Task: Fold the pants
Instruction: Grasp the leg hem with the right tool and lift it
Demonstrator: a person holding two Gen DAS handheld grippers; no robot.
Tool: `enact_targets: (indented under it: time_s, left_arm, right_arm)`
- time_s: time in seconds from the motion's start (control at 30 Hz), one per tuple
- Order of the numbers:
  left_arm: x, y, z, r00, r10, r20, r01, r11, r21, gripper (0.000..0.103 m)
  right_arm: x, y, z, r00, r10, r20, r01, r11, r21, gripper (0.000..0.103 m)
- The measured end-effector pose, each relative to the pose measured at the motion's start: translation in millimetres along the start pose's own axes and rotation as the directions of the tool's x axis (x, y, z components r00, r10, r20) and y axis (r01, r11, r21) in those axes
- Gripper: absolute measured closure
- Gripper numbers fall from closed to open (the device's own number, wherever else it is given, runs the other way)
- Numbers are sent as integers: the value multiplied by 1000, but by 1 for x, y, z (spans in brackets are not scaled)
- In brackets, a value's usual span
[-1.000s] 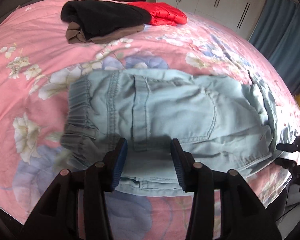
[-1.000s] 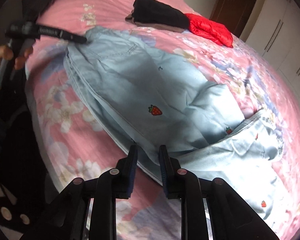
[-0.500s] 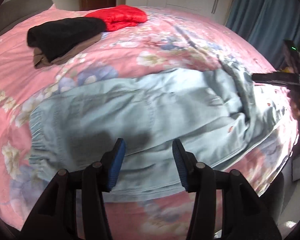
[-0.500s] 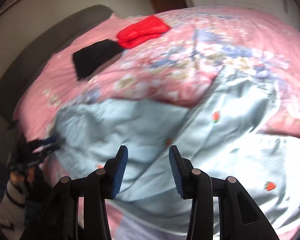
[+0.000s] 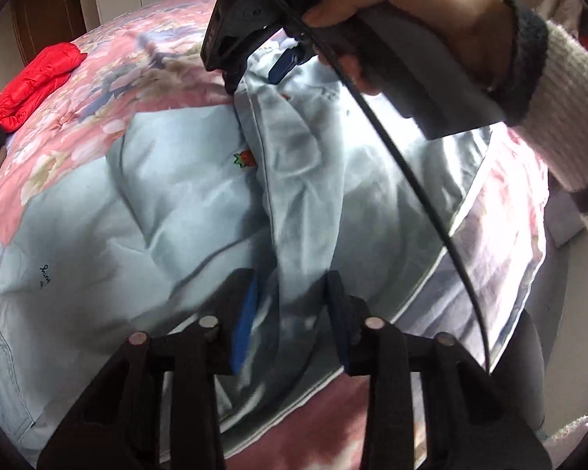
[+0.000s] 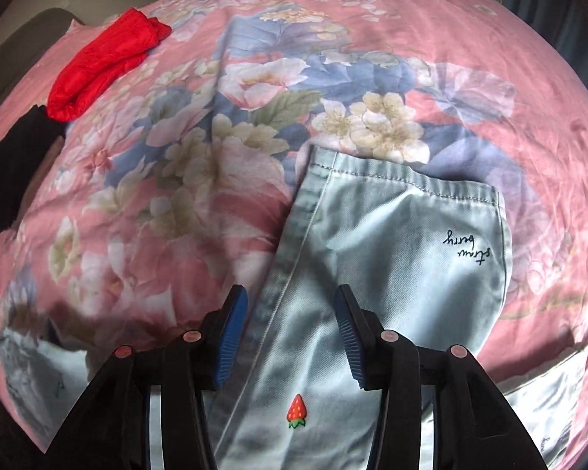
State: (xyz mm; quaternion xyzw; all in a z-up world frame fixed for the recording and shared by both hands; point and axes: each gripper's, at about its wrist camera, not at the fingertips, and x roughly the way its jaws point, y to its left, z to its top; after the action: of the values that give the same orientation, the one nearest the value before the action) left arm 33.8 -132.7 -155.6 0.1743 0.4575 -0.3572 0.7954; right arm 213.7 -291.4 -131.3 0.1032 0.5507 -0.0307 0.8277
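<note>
The pale blue pants [image 6: 392, 258] lie across the pink floral bed [image 6: 176, 203], legs doubled over. It looks like the lengthwise fold is just laid. The left gripper [image 5: 290, 313] is narrowing around a fabric ridge – not yet pinching – while the right gripper [image 6: 290, 337] is opening above the hem end (nothing held). Next, I'd guess, both need firm grips on the leg ends to fold them toward the waist.
</note>
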Motion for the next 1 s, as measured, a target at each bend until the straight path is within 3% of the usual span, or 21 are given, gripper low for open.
enact_targets:
  time_s: [0.07,0.1,0.13,0.2,0.33,0.4,0.53,0.63,0.67,0.77,0.8,0.83,0.87,0.9,0.93,1.0]
  left_arm:
    - [0,4,0,1000,-14,12,14,1000,-26,79]
    - [-2,6,0,1000,-20,16,21,999,-38,87]
    - [-4,8,0,999,-29,19,30,998,-50,90]
    - [-7,11,-1,998,-51,28,53,996,-72,91]
    - [-21,5,-1,996,-61,66,66,995,-74,92]
    - [-30,-2,-2,995,-48,92,52,998,-47,92]
    - [-44,-12,-4,991,-25,129,24,1000,11,91]
    - [-37,-16,-6,994,8,111,-13,999,47,91]
    - [-32,-18,-7,996,14,89,-19,998,56,91]
    - [-19,-22,-14,997,64,38,-67,994,82,90]
    - [-15,-23,-15,997,79,25,-81,993,85,87]
    - [-14,-23,-16,996,89,21,-91,992,87,88]
    - [-14,-24,-17,995,95,23,-97,991,89,88]
    - [-14,-24,-18,995,99,23,-101,991,91,88]
    - [-14,-23,-17,995,101,23,-102,991,90,88]
    - [-14,-24,-18,994,105,17,-106,990,91,88]
  right_arm:
    - [7,-1,-5,999,-37,-10,37,999,-14,57]
    - [9,-2,-8,999,-45,-2,44,999,-23,64]
    - [10,-4,-11,999,-53,11,53,998,-34,77]
    - [5,-12,-16,999,13,39,-11,1000,-27,97]
    - [-35,-38,-33,977,130,169,-140,989,50,99]
    - [-68,-59,-50,945,198,259,-226,971,84,99]
    - [-134,-109,-101,871,252,423,-344,926,157,99]
    - [-155,-140,-148,835,257,487,-402,889,220,99]
    - [-150,-146,-161,834,245,495,-403,883,242,99]
    - [-117,-166,-201,872,231,432,-393,857,334,99]
    - [-102,-177,-212,879,243,410,-408,829,383,92]
    - [-89,-188,-222,884,248,397,-420,796,436,79]
    - [-80,-196,-230,877,259,406,-446,753,484,78]
    - [-76,-205,-238,843,297,449,-514,694,505,78]
    - [-78,-212,-243,809,324,491,-568,646,510,71]
    - [-85,-220,-245,778,315,543,-603,614,508,58]
